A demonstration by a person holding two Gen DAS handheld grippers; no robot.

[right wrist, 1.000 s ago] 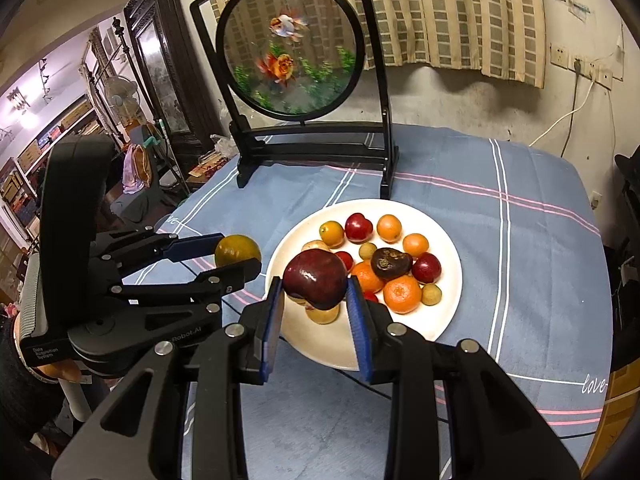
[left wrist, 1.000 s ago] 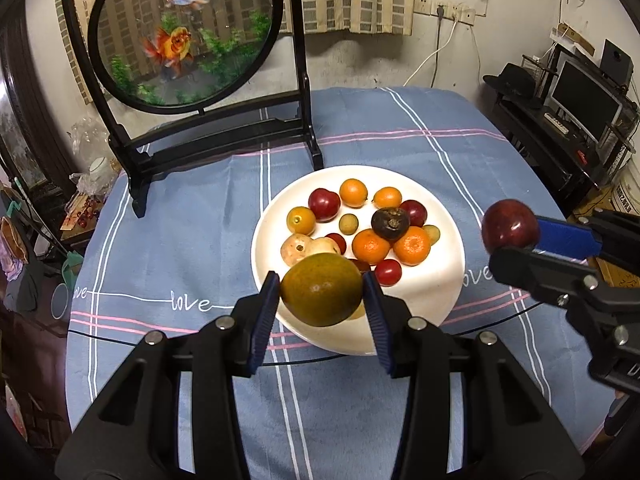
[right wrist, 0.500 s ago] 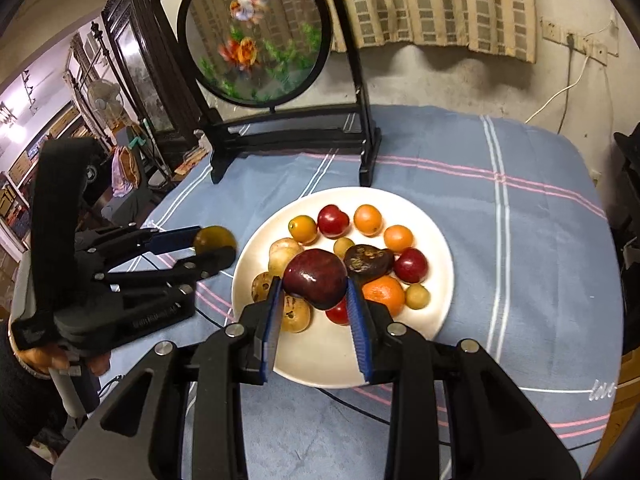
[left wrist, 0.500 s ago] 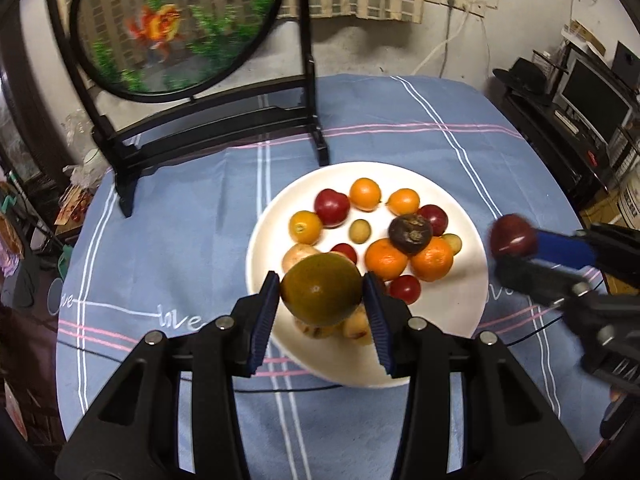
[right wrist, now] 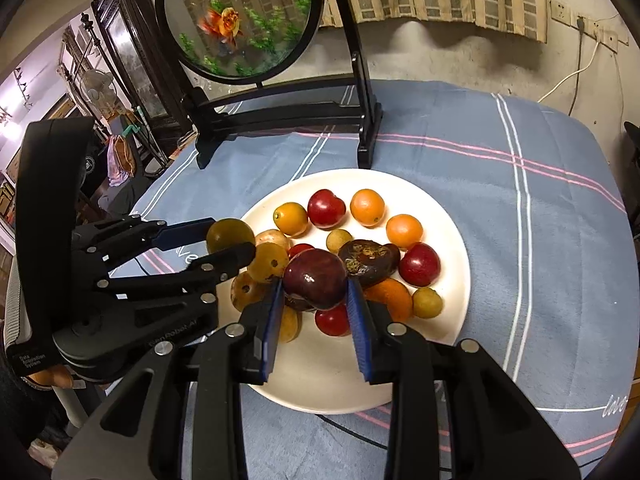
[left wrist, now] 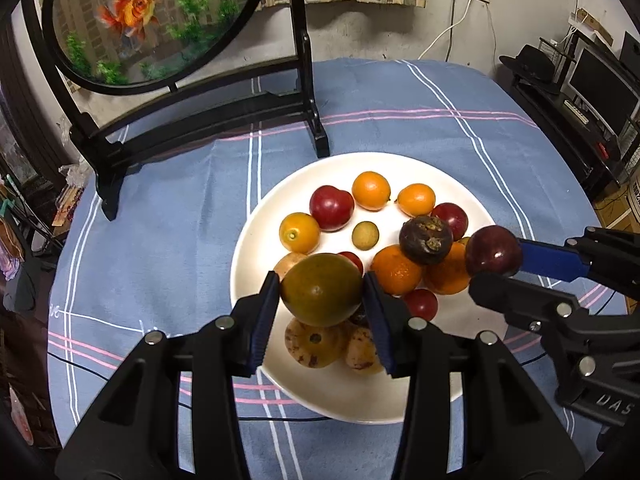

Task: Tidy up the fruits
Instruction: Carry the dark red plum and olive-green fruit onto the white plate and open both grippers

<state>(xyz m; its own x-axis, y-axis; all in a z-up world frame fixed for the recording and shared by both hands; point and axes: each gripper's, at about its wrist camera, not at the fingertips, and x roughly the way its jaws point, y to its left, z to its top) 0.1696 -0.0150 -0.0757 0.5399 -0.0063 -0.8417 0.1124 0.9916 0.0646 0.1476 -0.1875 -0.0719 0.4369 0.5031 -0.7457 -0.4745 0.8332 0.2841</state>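
While the round surface (left wrist: 400,128) under its blue striped cloth carries a black-framed goldfish screen (left wrist: 160,20) at the back, the white plate (left wrist: 256,240) in front of it is where the work is centred, already loaded with small fruits: oranges, red plums, a dark mangosteen (left wrist: 426,234), some speckled yellow-brown ones near the front rim.

Both hands are in the delivery step, each bringing one fruit over the plate. The left hand-held gripper (left wrist: 321,290) is clenched on a green-brown citrus fruit (left wrist: 321,289), its blue pads pressing either side, hanging above the speckled fruits at the plate's near-left part. The right hand-held gripper (right wrist: 316,280) grasps a dark red plum (right wrist: 316,278) the same way, over the middle of the pile, just beside the mangosteen. Neither carried fruit appears to rest on the plate yet; whether the plum touches the fruits under it cannot be told.

Judging from this, what comes next is a set-down for each. That calls for a bare patch of plate: the near rim, below the pile, looks free. Lowering onto the heap risks the round fruit rolling off, so each should go low beside its neighbours before the pads let go, and the two hand-held grippers, near each other, need to keep apart.
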